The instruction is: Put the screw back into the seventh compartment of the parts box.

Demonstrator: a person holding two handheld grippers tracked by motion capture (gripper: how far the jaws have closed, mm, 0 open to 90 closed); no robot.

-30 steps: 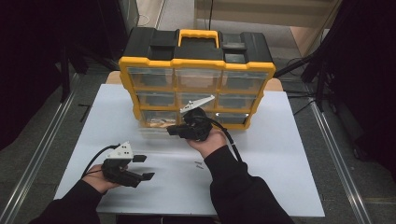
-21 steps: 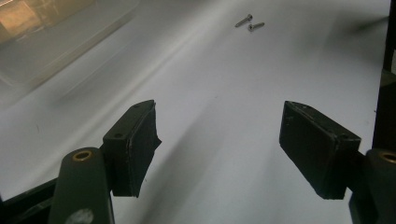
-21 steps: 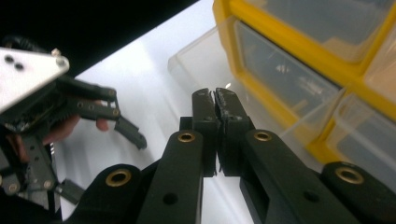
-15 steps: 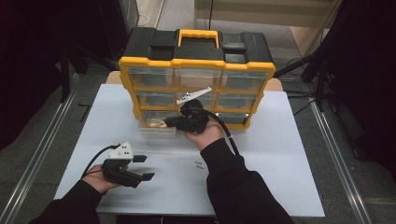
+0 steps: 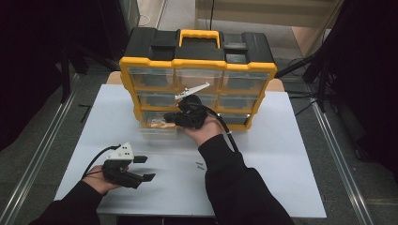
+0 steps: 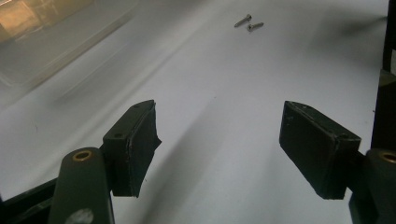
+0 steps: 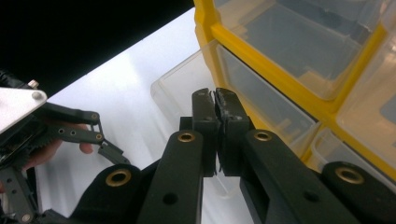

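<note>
Drawer (image 5: 157, 125) of clear plastic sticks out from the bottom left slot of the yellow organizer box (image 5: 197, 65), resting on the white table (image 5: 281, 150). Just in front of the box, the right gripper (image 5: 170, 120) hangs by that drawer, jaws clenched on nothing. Well away from the box, the left gripper (image 5: 143, 168) lies released near the table's edge. Two small screws (image 5: 199, 165) lie between them.

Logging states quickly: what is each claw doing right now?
Left claw: open, holding nothing, above the white table.
Right claw: shut, nothing visible between its pads, by the yellow organizer.
</note>
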